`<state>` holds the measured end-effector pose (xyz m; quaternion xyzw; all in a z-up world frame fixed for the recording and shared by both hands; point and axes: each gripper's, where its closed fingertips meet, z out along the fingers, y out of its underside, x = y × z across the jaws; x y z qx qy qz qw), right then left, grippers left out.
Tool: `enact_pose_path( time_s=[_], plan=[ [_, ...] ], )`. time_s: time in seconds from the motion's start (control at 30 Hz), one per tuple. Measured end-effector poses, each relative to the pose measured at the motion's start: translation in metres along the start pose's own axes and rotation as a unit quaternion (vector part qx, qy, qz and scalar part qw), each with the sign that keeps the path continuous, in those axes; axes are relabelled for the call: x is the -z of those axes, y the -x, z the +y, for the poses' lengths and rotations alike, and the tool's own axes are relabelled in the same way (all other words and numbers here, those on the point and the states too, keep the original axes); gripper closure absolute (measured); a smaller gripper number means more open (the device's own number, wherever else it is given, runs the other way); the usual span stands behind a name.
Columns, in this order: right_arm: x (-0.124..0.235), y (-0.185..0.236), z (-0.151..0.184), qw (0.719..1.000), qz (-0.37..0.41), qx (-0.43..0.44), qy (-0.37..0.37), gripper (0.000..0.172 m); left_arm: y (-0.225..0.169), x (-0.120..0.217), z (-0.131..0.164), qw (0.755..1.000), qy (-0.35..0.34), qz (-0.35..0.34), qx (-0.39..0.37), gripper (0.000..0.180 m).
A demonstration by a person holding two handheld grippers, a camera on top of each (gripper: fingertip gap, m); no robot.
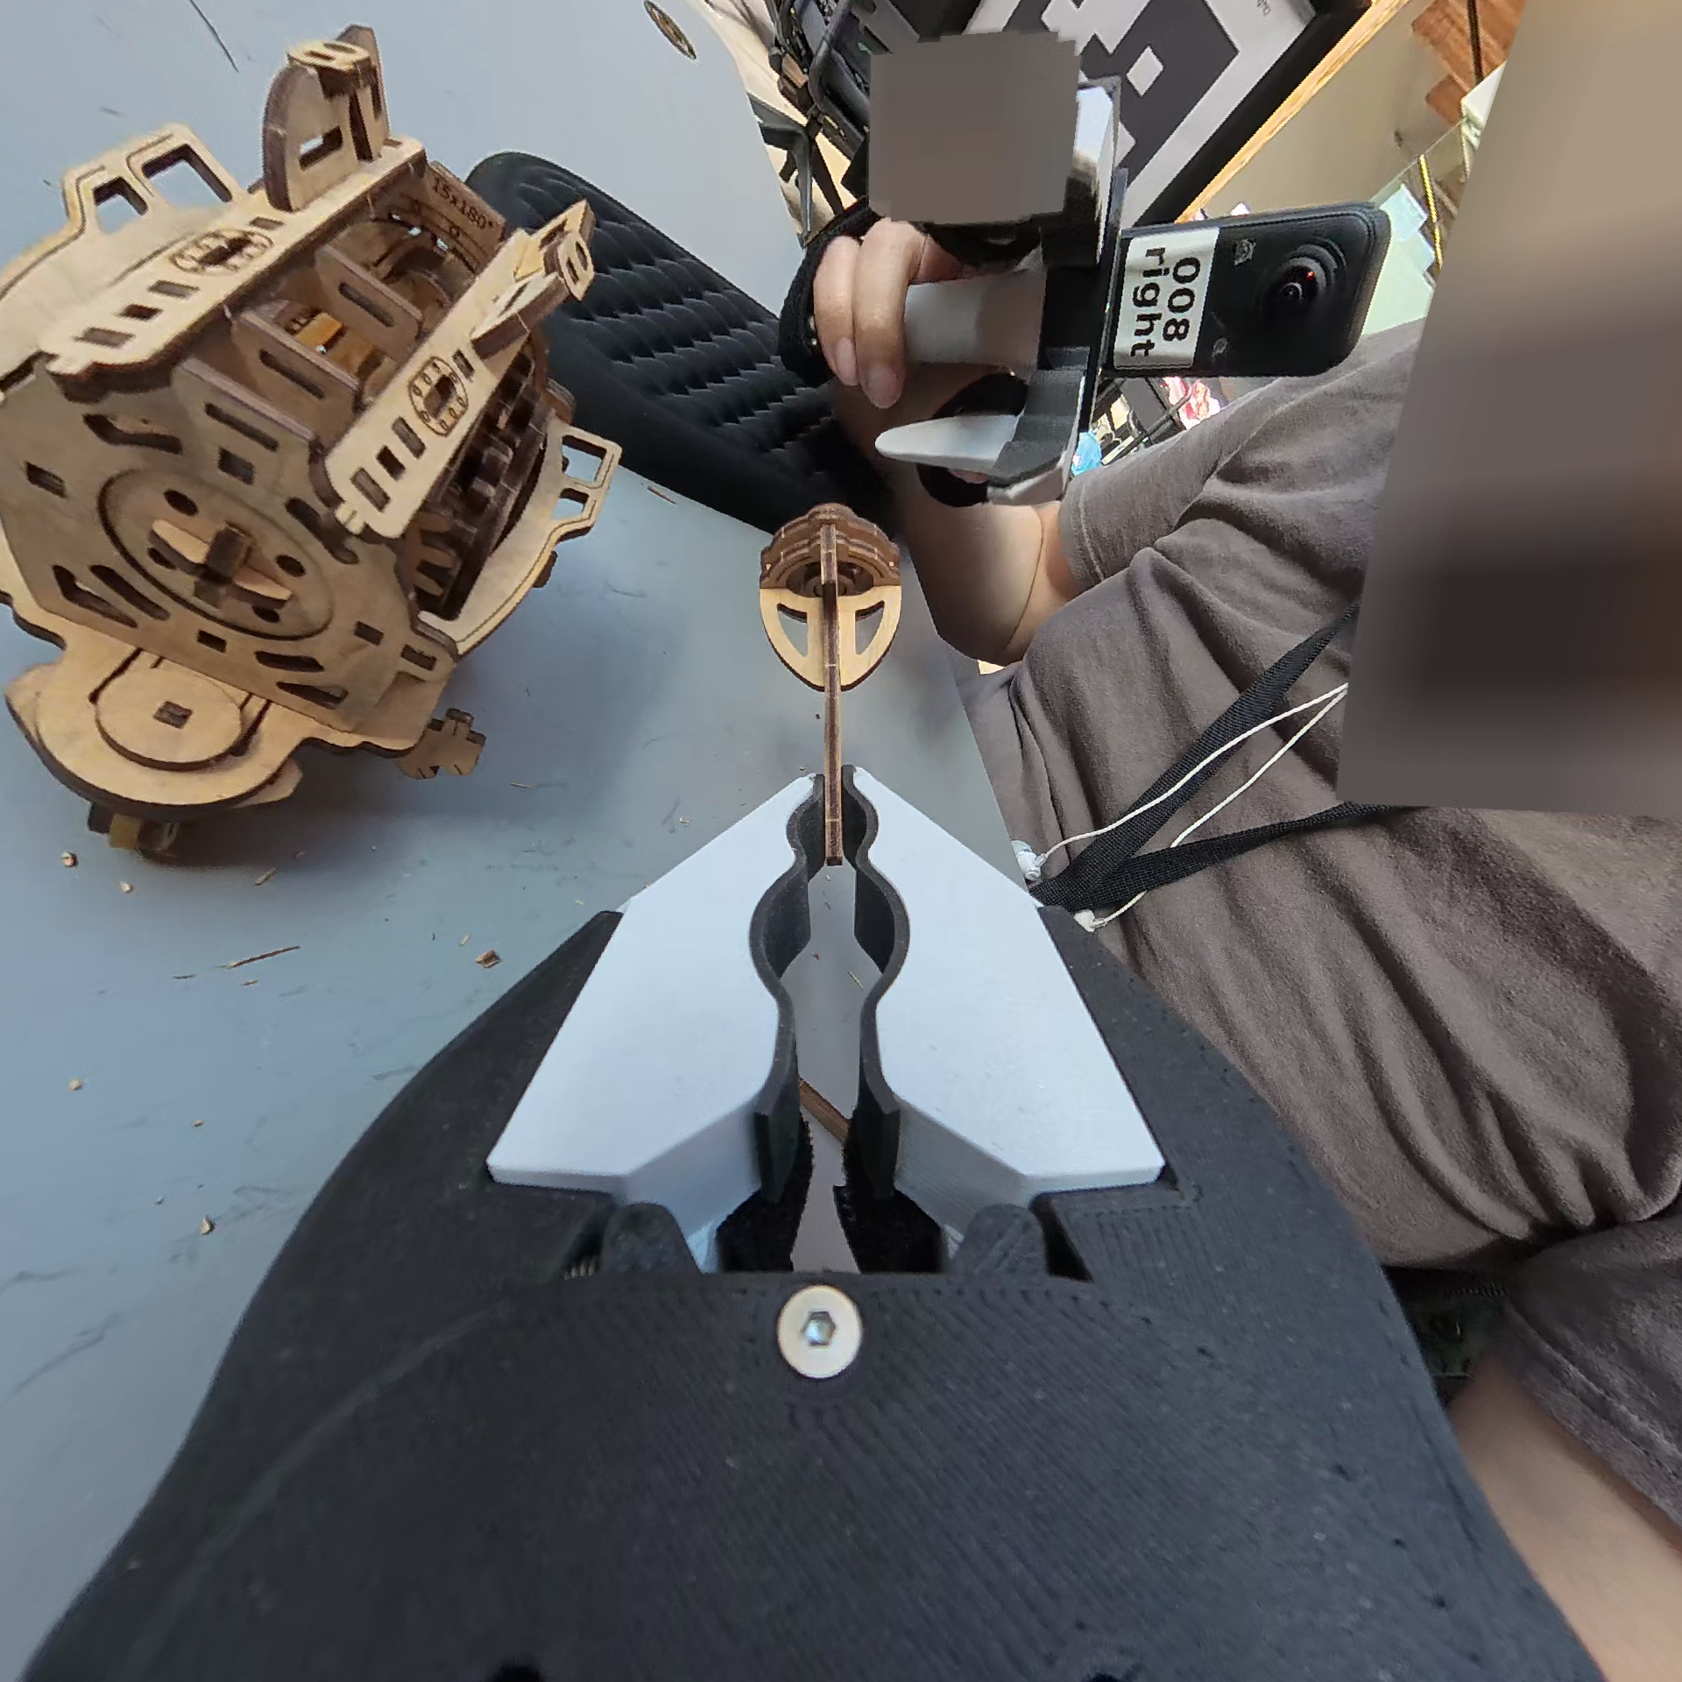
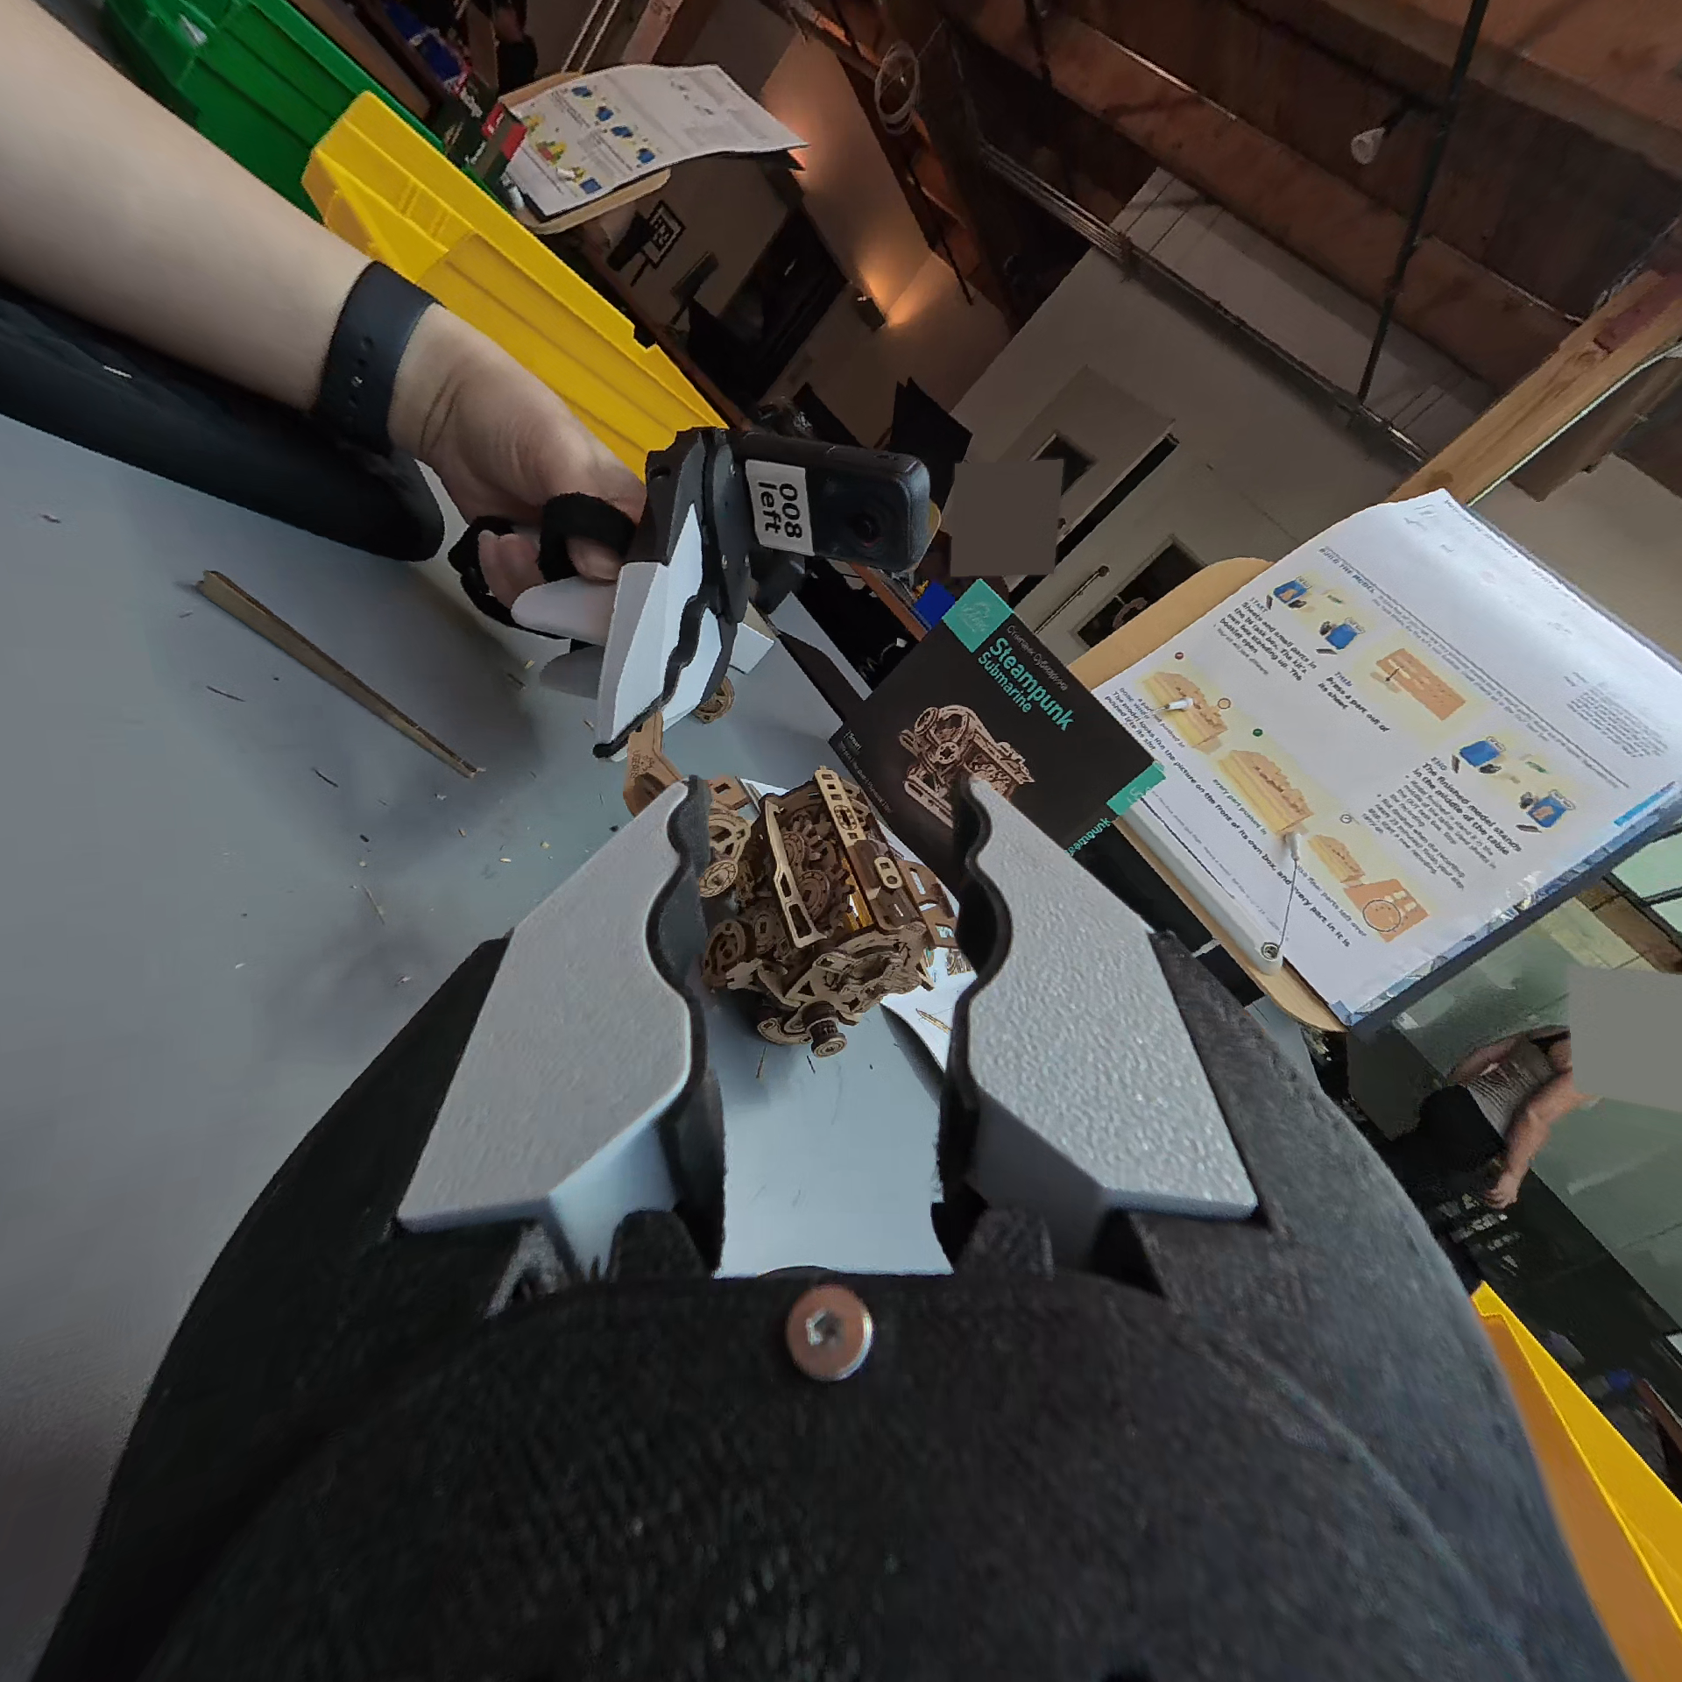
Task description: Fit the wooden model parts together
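A thin wooden part [image 1: 830,692] — a flat strip with a rounded, cut-out head — is clamped edge-on between the closed pads of the left gripper [image 1: 830,819], held above the grey table [image 1: 364,956]. The right gripper [image 2: 824,819] is spread wide and grips nothing — the wooden model [image 2: 810,919] is seen on the table beyond its fingers.

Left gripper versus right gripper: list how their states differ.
The left gripper is shut on a thin wooden part; the right gripper holds nothing. The left's jaws are closed on the part's edge; the right's stand wide apart, framing the wooden model. Both are hand-held over the grey table.
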<state>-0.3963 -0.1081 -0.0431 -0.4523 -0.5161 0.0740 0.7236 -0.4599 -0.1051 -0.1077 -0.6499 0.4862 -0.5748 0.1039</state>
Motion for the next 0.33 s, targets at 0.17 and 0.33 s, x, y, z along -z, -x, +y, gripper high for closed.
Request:
enact_pose_path(
  time_s=[0.17,0.33],
  plan=[
    [0.009,-0.02,-0.007,0.998,0.047,-0.023,-0.028,0.122,-0.001,-0.004,0.001,1.0,0.004,0.005,0.0,0.18],
    [0.018,-0.048,-0.002,0.991,0.124,-0.036,-0.023,0.123,0.001,-0.005,0.002,1.0,0.005,0.006,0.004,0.18]
  ],
)
